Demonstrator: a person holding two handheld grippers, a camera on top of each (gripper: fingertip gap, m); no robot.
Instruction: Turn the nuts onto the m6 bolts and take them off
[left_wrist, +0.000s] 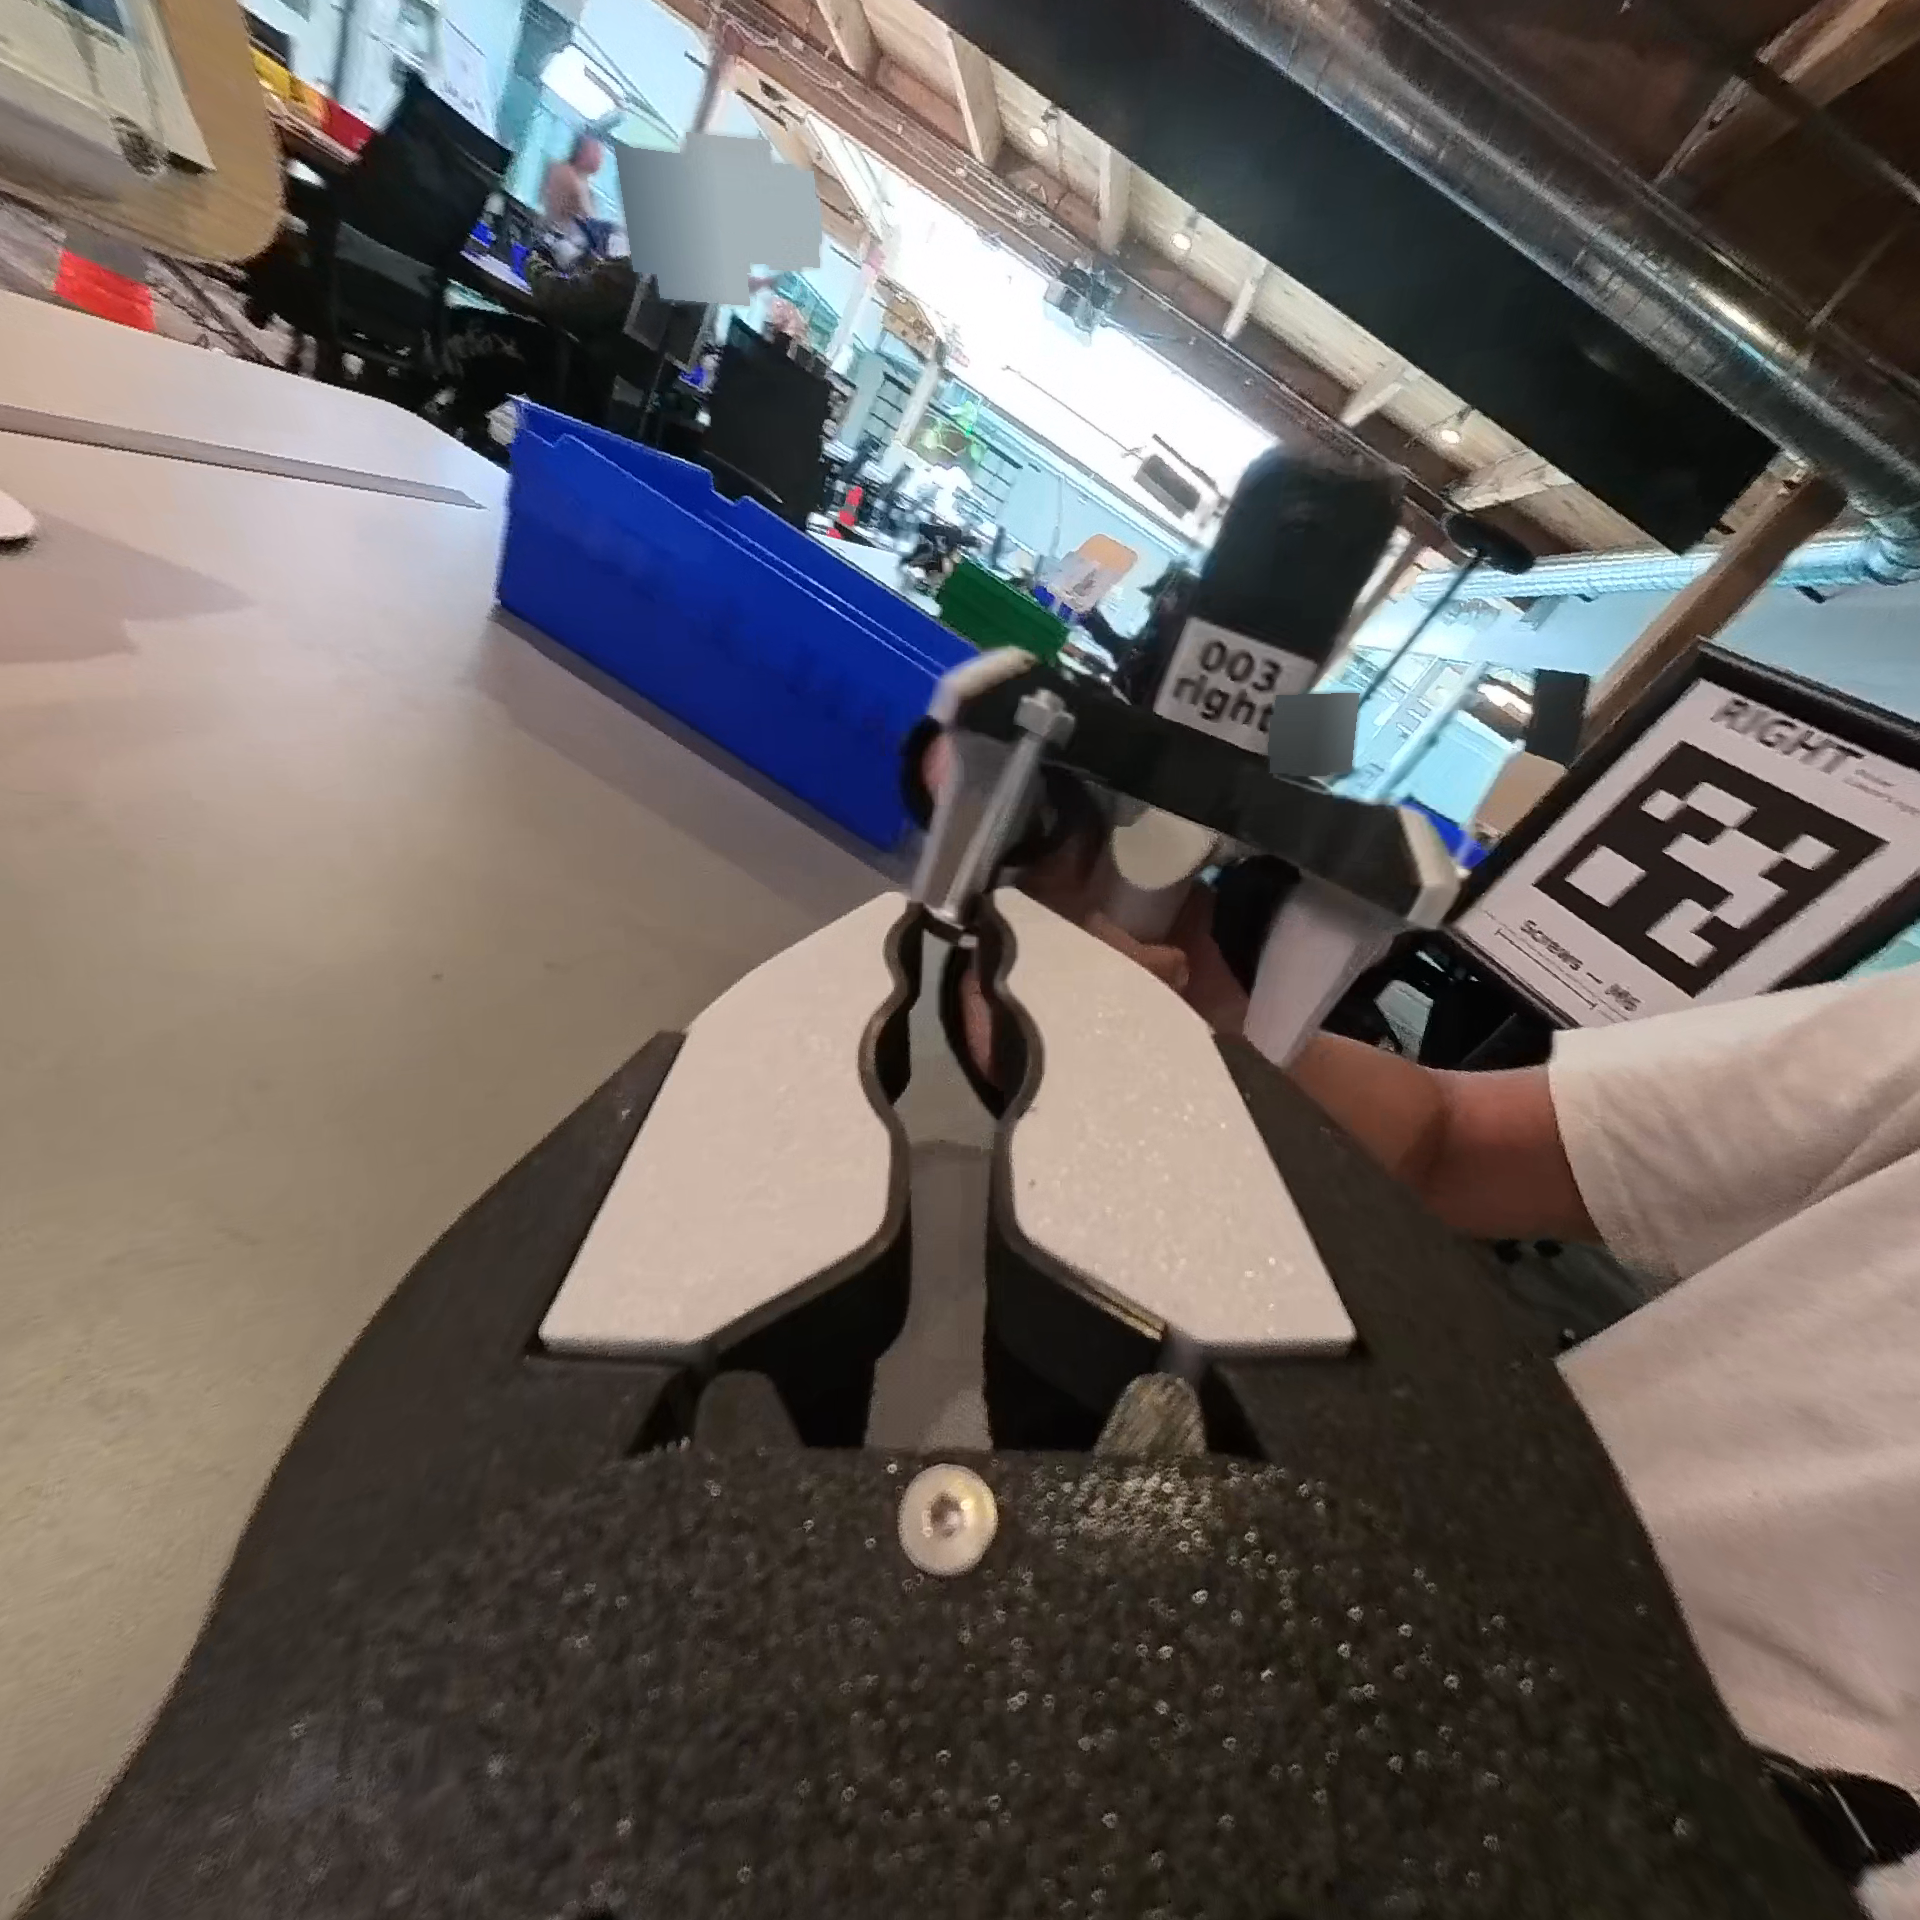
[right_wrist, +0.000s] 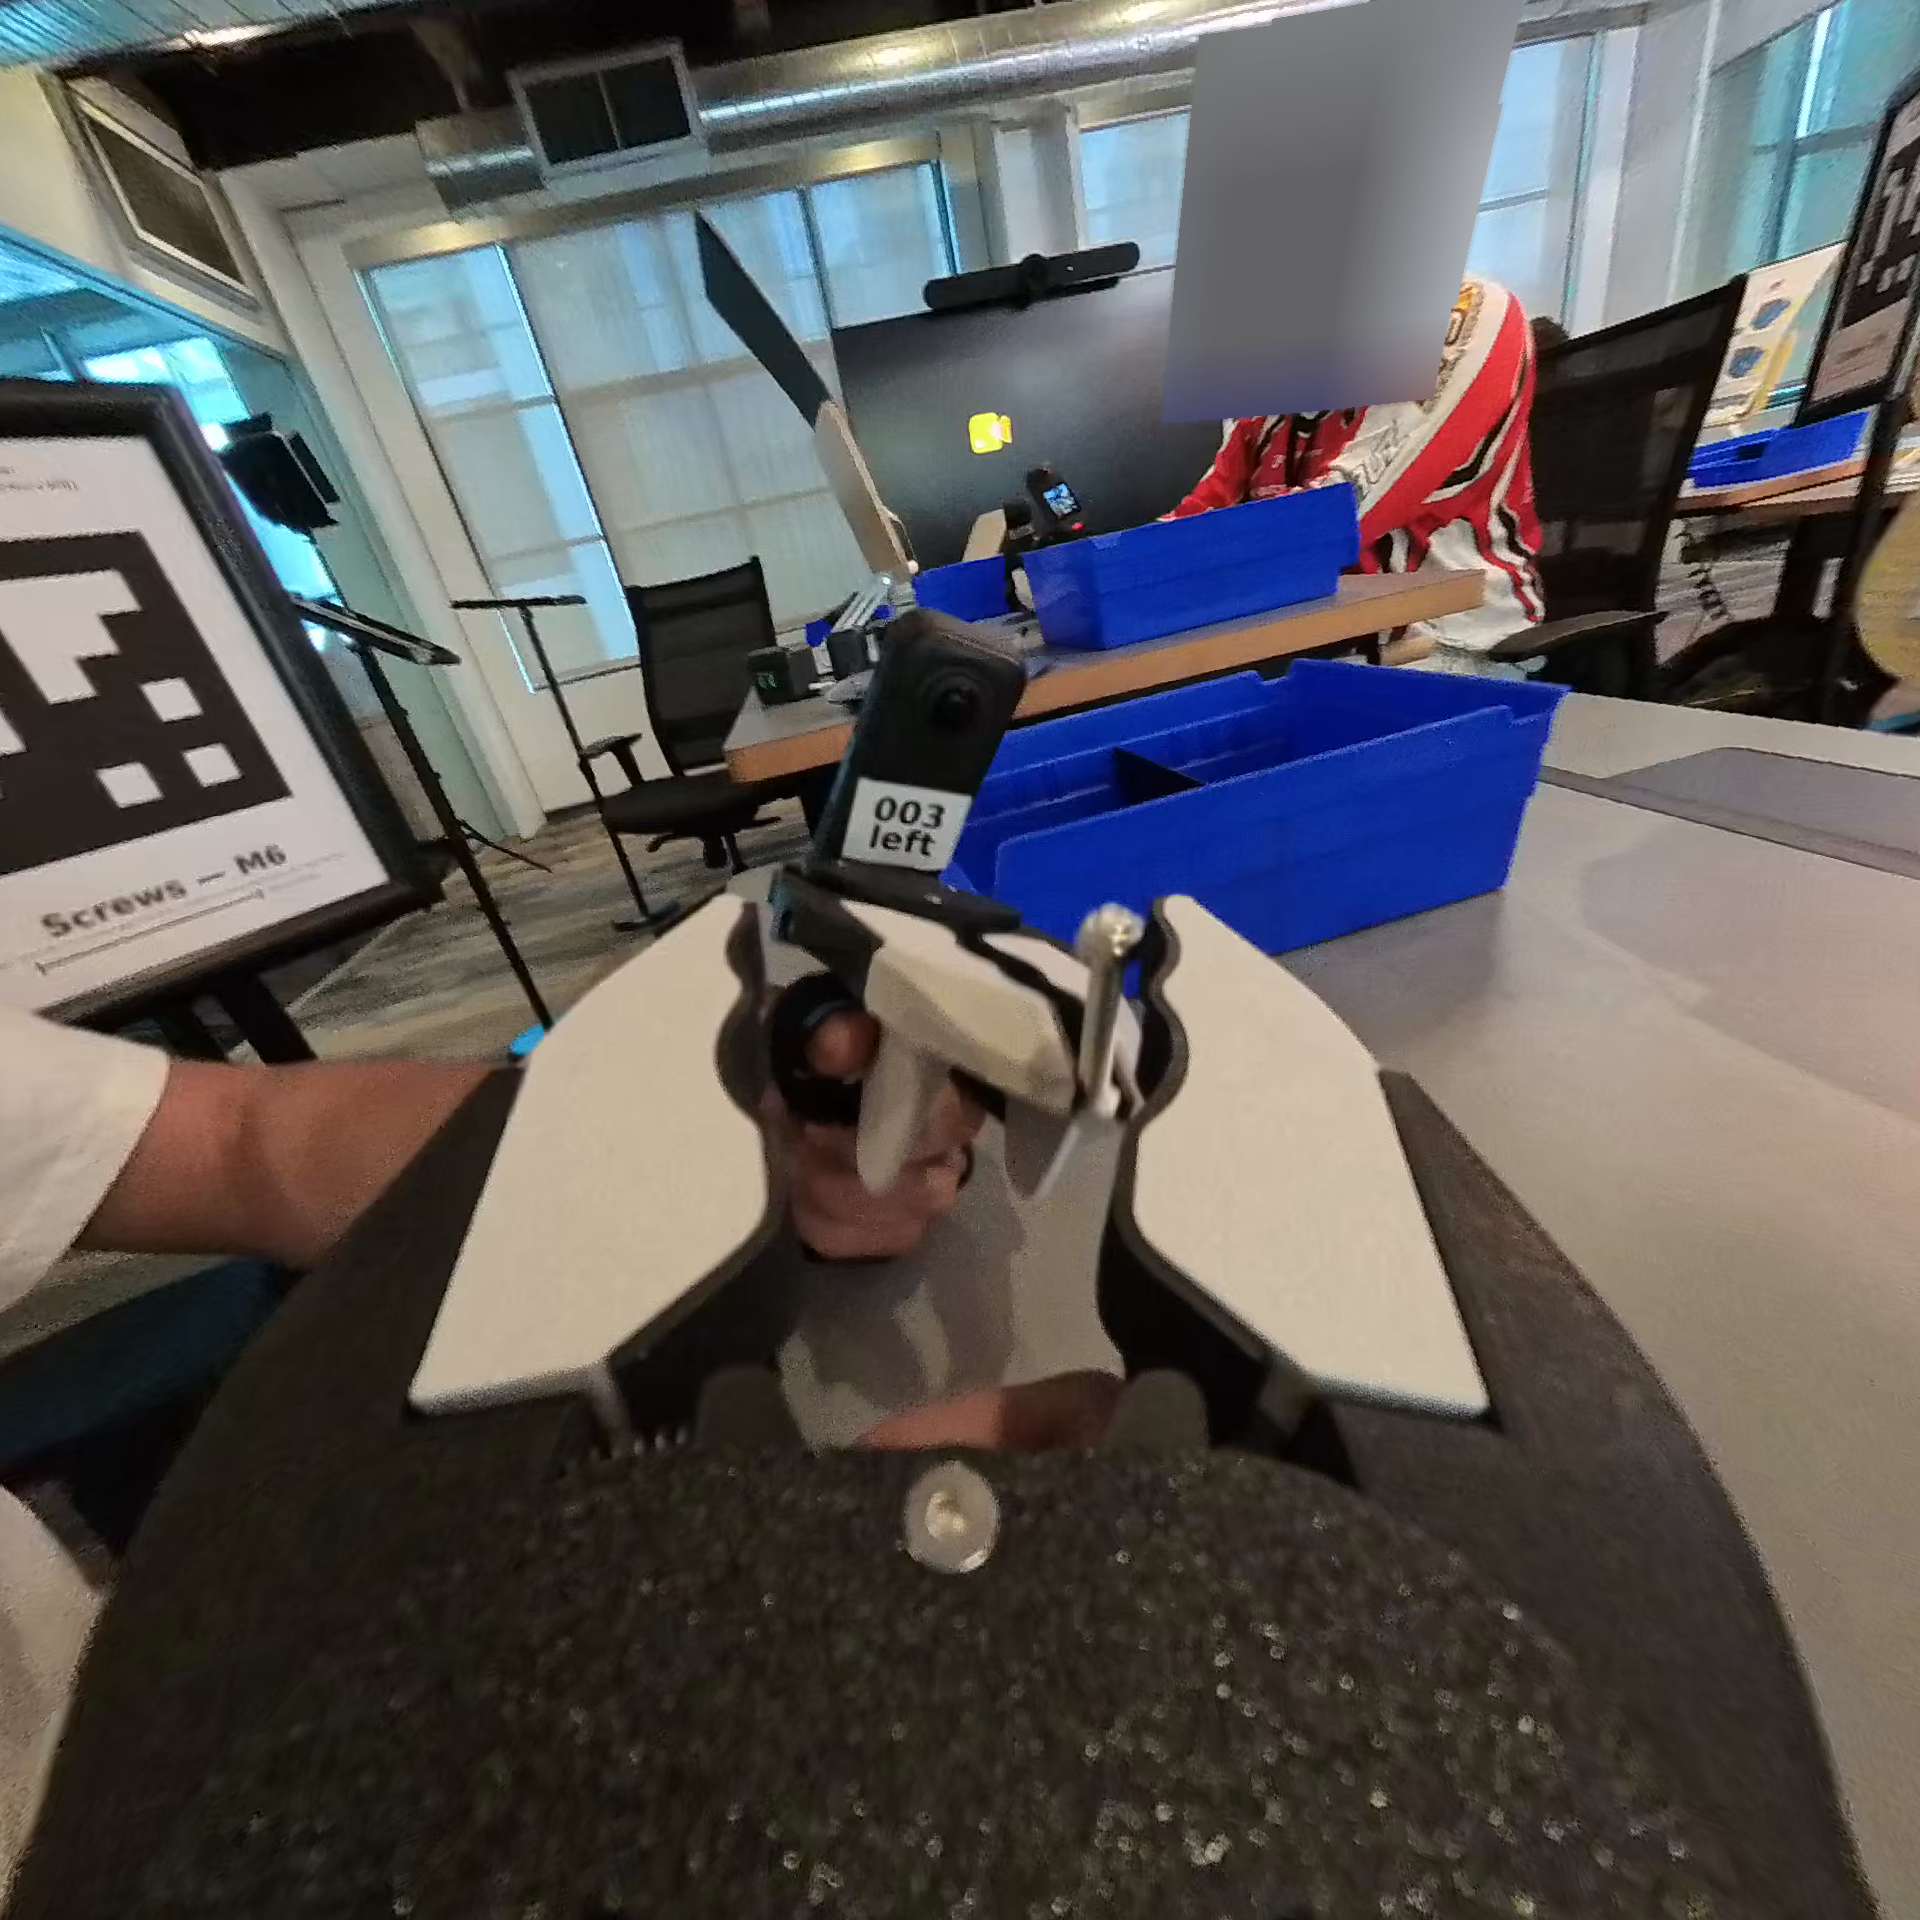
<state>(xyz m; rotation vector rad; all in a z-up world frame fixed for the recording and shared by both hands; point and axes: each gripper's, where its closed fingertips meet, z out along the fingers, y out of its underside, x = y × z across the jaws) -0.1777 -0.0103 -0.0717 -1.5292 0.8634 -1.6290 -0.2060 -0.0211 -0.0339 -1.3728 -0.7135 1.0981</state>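
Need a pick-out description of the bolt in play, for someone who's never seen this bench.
Find the blue bin on the grey table. In front of it, the left gripper pinches the bolt by one end. It is the only slim silver rod, with a nut at its far end.

My left gripper (left_wrist: 948, 930) sits at the centre of the left wrist view, its two white fingers (left_wrist: 790, 1091) drawn nearly together, their tips pinched on the lower end of a bolt (left_wrist: 992, 821) that stands up and leans to the right. My right gripper (right_wrist: 951, 935) fills the lower middle of the right wrist view with its fingers (right_wrist: 623, 1132) spread wide, nothing pressed between them. The two grippers face each other closely. My right forearm (left_wrist: 1444, 1143) enters from the right edge of the left wrist view; my left forearm (right_wrist: 281, 1143) enters from the left edge of the right wrist view, its hand (right_wrist: 862, 1174) wrapped round the handle.
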